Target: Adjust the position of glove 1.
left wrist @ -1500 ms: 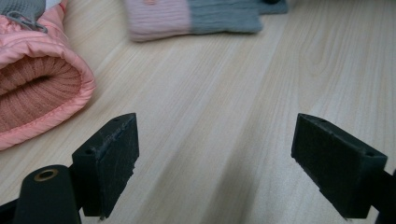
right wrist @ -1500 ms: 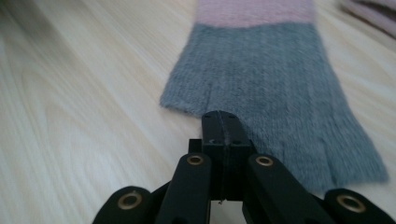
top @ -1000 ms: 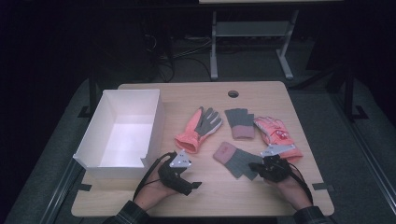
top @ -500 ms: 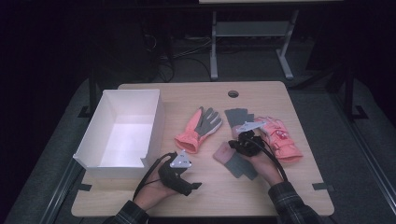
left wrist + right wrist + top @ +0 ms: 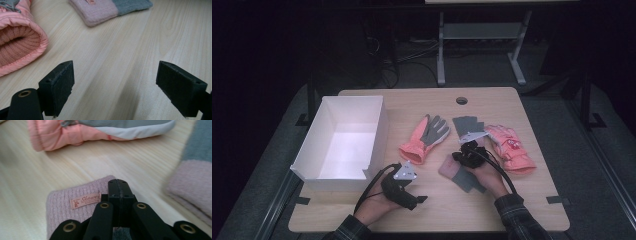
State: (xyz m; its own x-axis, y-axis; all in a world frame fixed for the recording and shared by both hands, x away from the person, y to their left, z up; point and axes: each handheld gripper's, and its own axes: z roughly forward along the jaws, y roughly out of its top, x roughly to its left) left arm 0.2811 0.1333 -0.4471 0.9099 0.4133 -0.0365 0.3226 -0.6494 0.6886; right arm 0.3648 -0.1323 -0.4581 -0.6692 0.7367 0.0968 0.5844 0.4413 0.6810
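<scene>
Starting at the left of the wooden table point(image 5: 512, 210), a white box point(image 5: 339, 137) stands with its top open. Near its front right corner the left gripper point(image 5: 418, 199) rests low over the bare wood in the person's left hand point(image 5: 377, 210), jaws spread wide and released, nothing between them. In the left gripper view the cuff of a salmon-pink glove point(image 5: 17, 42) lies to the far left of those jaws, well clear of them, and a knitted pink-and-grey glove point(image 5: 110, 8) lies farther off.

Toward the middle of the table that salmon glove point(image 5: 426, 140), grey palm up, lies just right of the box. To its right the knitted pink-and-grey glove point(image 5: 459, 172) lies under the right gripper point(image 5: 455, 157). The right gripper view shows the two jaws clenched flat together, their tips over the pink cuff point(image 5: 75, 205) beside its small sewn label point(image 5: 85, 200); whether any knit is pinched between them I cannot tell. A second knitted glove point(image 5: 467, 124) lies just beyond, and a second salmon glove point(image 5: 512, 150) lies at the far right.
</scene>
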